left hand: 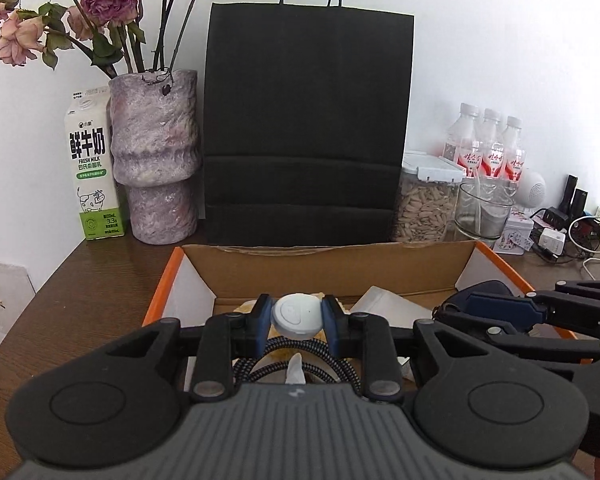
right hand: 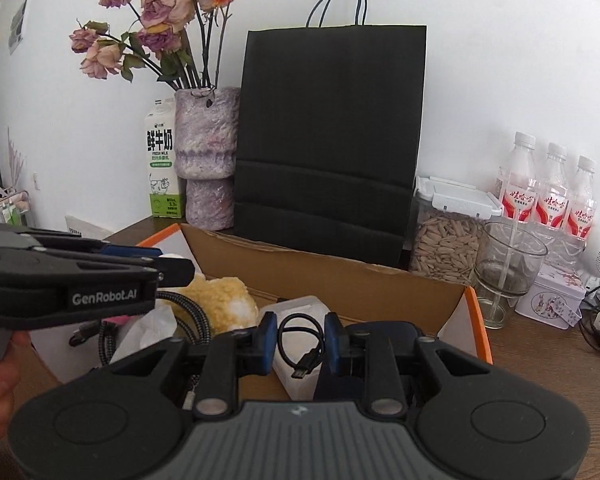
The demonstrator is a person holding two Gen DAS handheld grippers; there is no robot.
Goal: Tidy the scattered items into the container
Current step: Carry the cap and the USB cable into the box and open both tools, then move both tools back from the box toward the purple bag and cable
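1. The left gripper (left hand: 298,316) pinches a white round disc (left hand: 296,315) over the cardboard box (left hand: 324,268); a loose pinch could let the disc bounce out.
2. In the box, left to right: braided cable (right hand: 192,320), yellow fluffy item (right hand: 224,300), small black cable (right hand: 304,344).
3. The right gripper (right hand: 300,340), over the box's right half, is narrowly parted and holds nothing; it may snag that black cable.
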